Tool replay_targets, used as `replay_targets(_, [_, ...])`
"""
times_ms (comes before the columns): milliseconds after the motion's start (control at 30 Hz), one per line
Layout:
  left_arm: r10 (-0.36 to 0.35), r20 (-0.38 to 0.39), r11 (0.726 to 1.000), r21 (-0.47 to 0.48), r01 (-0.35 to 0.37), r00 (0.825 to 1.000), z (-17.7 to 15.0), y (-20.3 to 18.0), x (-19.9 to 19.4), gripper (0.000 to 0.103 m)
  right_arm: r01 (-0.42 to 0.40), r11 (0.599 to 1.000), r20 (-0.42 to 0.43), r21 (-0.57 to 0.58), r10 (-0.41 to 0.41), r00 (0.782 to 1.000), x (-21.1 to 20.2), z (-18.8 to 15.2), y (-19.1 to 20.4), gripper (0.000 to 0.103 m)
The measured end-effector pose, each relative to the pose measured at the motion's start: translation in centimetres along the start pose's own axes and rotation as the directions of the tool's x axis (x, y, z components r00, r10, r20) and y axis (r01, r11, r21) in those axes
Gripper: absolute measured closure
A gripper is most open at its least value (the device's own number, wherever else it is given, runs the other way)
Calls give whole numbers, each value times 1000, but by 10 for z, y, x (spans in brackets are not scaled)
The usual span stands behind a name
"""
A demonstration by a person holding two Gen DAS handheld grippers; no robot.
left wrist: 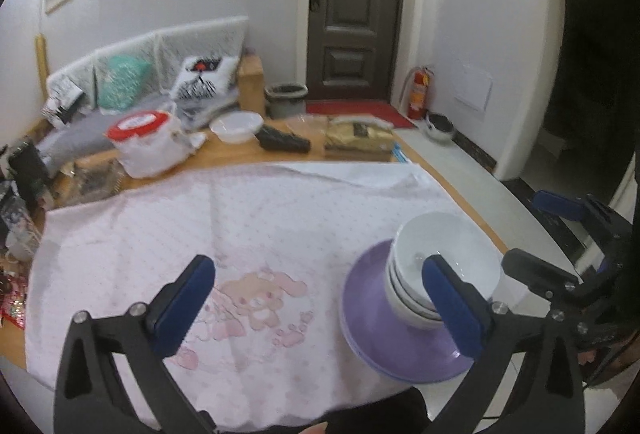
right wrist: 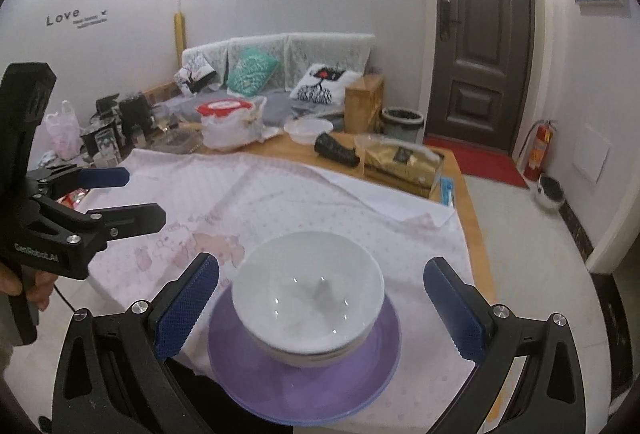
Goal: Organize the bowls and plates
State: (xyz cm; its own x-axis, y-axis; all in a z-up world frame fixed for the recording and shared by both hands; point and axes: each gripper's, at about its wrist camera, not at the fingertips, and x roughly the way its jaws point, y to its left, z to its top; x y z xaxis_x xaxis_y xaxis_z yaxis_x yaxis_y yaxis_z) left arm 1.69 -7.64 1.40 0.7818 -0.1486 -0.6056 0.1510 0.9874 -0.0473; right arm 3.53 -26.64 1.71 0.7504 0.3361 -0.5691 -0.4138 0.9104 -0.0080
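Note:
A stack of white bowls [right wrist: 308, 298] sits on a purple plate [right wrist: 304, 382] near the front right corner of the pink-patterned tablecloth [right wrist: 280, 202]. The stack also shows in the left wrist view [left wrist: 444, 258] on the plate [left wrist: 384, 334]. My right gripper [right wrist: 320, 298] is open, its fingers on either side of the bowls and apart from them. My left gripper [left wrist: 320, 298] is open and empty above the cloth, left of the plate. The left gripper also shows in the right wrist view [right wrist: 136, 194], and the right gripper shows in the left wrist view [left wrist: 536, 234].
At the table's far edge stand a red-lidded container in a bag [left wrist: 148, 142], a white bowl [left wrist: 236, 126], a black object [left wrist: 284, 140] and a gold box [left wrist: 358, 138]. Clutter lies at the left end [right wrist: 100, 138]. A sofa [right wrist: 276, 74] is behind.

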Motion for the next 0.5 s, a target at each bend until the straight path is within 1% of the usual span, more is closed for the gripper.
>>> replay_targets(167, [48, 58, 999, -14, -48, 997, -2, 6, -11, 0, 2, 999, 54, -37, 0, 999, -7, 6, 10, 1])
replay_targets(300, [102, 122, 995, -16, -100, 987, -5, 10, -21, 0, -4, 999, 103, -52, 9, 995, -14, 9, 18, 1])
replay_targets(433, [180, 195, 984, -27, -178, 964, -7, 14, -32, 0, -20, 998, 150, -52, 28, 988, -20, 13, 21, 1])
replay_targets(500, [210, 228, 978, -46, -204, 951, -8, 17, -38, 0, -26, 998, 170, -50, 34, 985, -23, 14, 22, 1])
